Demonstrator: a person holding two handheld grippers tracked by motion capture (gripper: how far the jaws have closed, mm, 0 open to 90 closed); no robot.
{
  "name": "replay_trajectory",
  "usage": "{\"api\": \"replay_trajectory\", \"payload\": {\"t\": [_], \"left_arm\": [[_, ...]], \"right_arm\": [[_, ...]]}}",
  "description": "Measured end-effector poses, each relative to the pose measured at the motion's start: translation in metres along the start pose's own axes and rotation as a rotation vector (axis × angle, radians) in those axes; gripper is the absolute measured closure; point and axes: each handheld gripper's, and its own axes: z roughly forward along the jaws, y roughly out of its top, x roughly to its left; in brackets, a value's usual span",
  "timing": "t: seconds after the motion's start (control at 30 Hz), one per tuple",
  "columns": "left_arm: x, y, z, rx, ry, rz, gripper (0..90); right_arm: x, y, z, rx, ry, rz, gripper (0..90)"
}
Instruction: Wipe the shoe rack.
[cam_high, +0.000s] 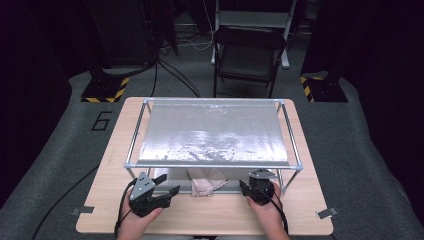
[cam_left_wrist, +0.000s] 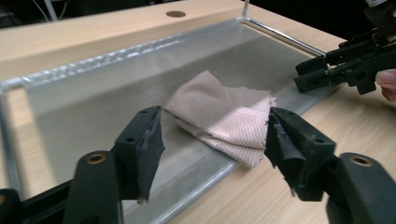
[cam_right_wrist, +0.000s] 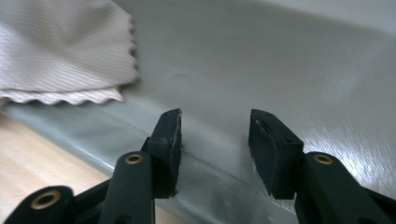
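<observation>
Left gripper (cam_left_wrist: 212, 154): jaws apart, empty, low before the cloth.
Right gripper (cam_right_wrist: 215, 149): spread, empty, over the silver sheet (cam_right_wrist: 280, 60).
Folded beige cloth (cam_left_wrist: 224, 116): on the sheet's near edge, under the frame (cam_high: 212, 164); likely light, limp; pinch the stacked corner.
Bench (cam_high: 200, 215): bare wood.

Room's pretty dim, the edges around the table (cam_high: 210, 215) go nearly black. Light comes from overhead and smears white glare across the middle of the silver sheet (cam_high: 210, 135) stretched above the table. Under that sheet it's shadowy, so the cloth (cam_high: 205, 185) looks dull. High view is soft and grainy. Right gripper view is blurry on the cloth (cam_right_wrist: 60, 56), jaws sharper.
</observation>
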Motion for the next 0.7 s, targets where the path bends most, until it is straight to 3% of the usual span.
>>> {"api": "replay_trajectory", "payload": {"t": [0.07,0.1,0.23,0.27,0.37,0.5,0.6,0.7], "left_arm": [[-0.003,-0.003,0.010,0.016,-0.003,-0.019,39.6],[-0.005,-0.004,0.014,0.016,-0.008,-0.023,40.1],[-0.009,-0.004,0.031,0.044,-0.017,-0.012,40.0],[-0.013,-0.005,0.035,0.036,-0.016,-0.059,39.7],[-0.014,-0.003,0.048,0.055,-0.017,-0.041,36.9],[-0.022,0.001,0.068,0.064,-0.046,-0.047,30.4],[-0.031,0.001,0.084,0.085,-0.030,-0.059,28.4],[-0.036,-0.001,0.098,0.126,-0.009,-0.010,28.9]], "right_arm": [[0.000,0.000,-0.001,0.001,0.036,0.024,53.0],[0.001,0.000,0.000,-0.001,0.027,0.047,52.4],[0.000,-0.004,0.002,-0.034,0.027,0.042,50.7],[0.000,-0.005,0.003,-0.041,0.016,0.020,50.8],[0.001,-0.005,0.003,-0.033,0.010,0.013,50.8],[0.001,-0.005,0.003,-0.031,0.013,0.015,50.8],[0.001,-0.005,0.002,-0.031,0.013,0.016,50.8],[0.001,-0.005,0.003,-0.031,0.013,0.015,50.8]]}}
